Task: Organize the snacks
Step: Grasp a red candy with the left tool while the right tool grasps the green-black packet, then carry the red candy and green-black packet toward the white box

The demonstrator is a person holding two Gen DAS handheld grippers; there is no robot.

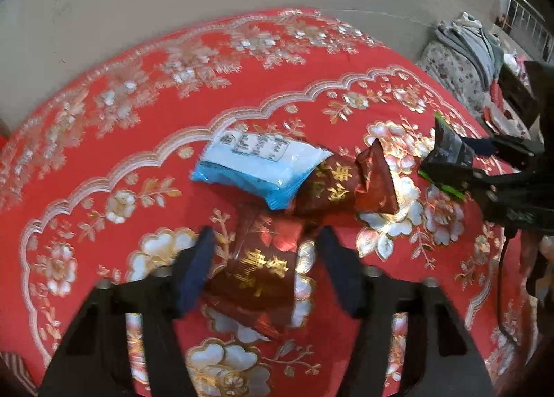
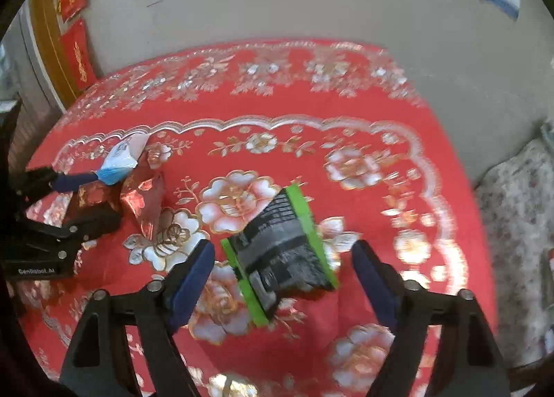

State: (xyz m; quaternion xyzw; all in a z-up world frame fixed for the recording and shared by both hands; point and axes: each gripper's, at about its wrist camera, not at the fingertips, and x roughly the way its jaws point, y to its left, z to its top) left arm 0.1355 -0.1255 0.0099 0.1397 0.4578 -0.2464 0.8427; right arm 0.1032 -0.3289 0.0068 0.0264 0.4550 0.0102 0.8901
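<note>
The left hand-held gripper [image 1: 265, 269] points steeply down at the red-clothed desk [image 1: 104, 161], jaws partly open around a dark red snack packet [image 1: 258, 269], pads apart from it. The right hand-held gripper [image 2: 282, 270], equally steep, straddles a black-and-green snack packet [image 2: 282, 251] without contact.

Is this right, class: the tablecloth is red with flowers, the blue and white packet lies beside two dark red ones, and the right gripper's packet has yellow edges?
One slip: the packet between the right gripper's fingers has green edges, not yellow, as the right wrist view shows. The rest stands.
</note>
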